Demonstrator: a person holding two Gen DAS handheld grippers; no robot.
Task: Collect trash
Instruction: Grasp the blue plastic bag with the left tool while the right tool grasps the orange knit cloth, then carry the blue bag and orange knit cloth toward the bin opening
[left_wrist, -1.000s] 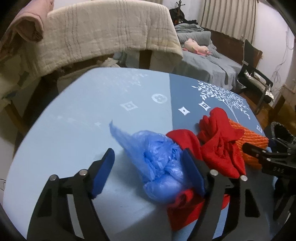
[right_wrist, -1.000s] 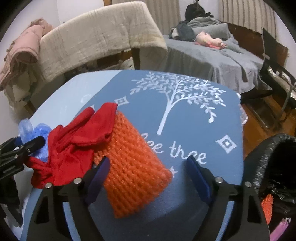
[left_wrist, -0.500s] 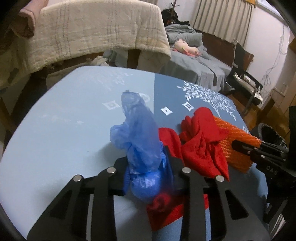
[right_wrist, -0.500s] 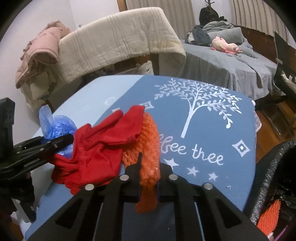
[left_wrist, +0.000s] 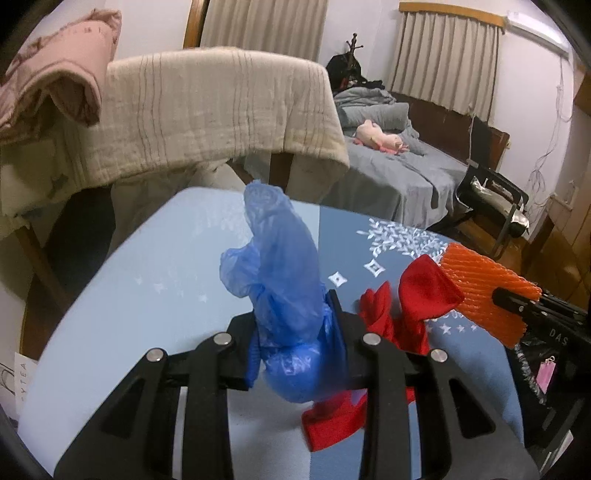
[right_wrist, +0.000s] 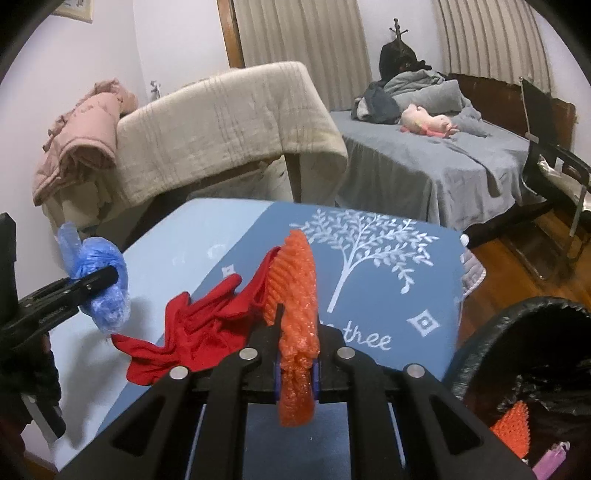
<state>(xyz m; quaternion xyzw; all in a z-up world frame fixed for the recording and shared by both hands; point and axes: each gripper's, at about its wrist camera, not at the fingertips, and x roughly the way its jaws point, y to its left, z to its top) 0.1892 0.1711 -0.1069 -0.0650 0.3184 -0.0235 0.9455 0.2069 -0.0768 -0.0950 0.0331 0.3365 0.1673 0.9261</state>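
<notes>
While the left gripper (left_wrist: 291, 332) clamped the blue bag (left_wrist: 284, 280) above the table (left_wrist: 129, 314), its view hid the bin. From the right view, the right gripper (right_wrist: 295, 354) pinched orange mesh (right_wrist: 295, 295); the bin (right_wrist: 480, 332) stood beside the table's right edge.

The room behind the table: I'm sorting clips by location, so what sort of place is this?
Most likely a lived-in bedroom in a home. A bed with grey bedding and a pink plush toy stands behind the table, curtains hang along the wall, and a beige blanket is draped over furniture.
</notes>
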